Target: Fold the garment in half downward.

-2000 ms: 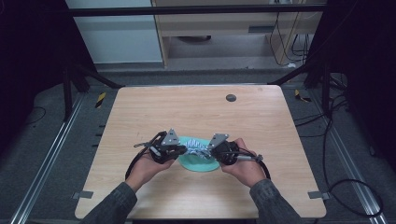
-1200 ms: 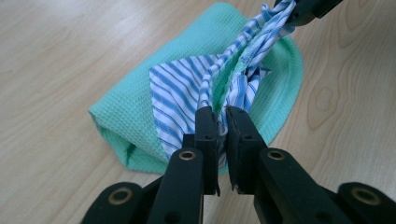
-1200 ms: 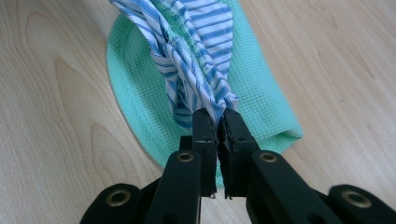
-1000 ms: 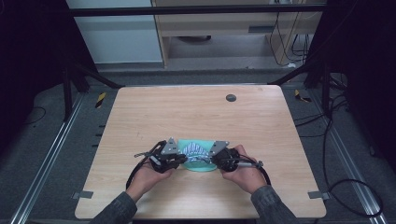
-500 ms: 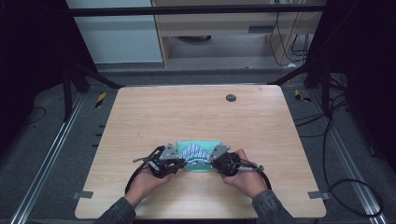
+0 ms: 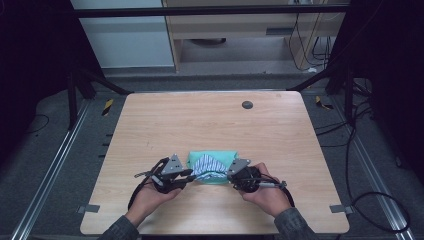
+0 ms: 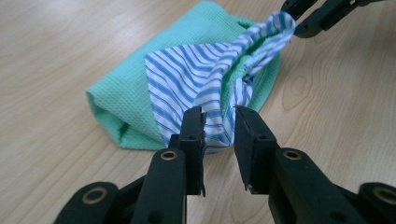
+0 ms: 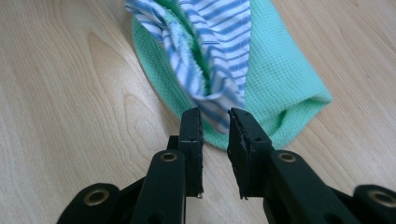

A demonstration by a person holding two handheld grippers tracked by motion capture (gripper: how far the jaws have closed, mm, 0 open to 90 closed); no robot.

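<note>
Green cloth with a striped lining lies folded near the front edge of the tabletop. The left gripper and right gripper have just been opening, their jaws now slightly spread around its corners. Any snagged fabric could drag the fold apart.

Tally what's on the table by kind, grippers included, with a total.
Folded cloths, green with blue-striped lining: 1
Handheld grippers, left gripper and right gripper: 2
Dark round discs near the far edge: 1
Total: 4
</note>
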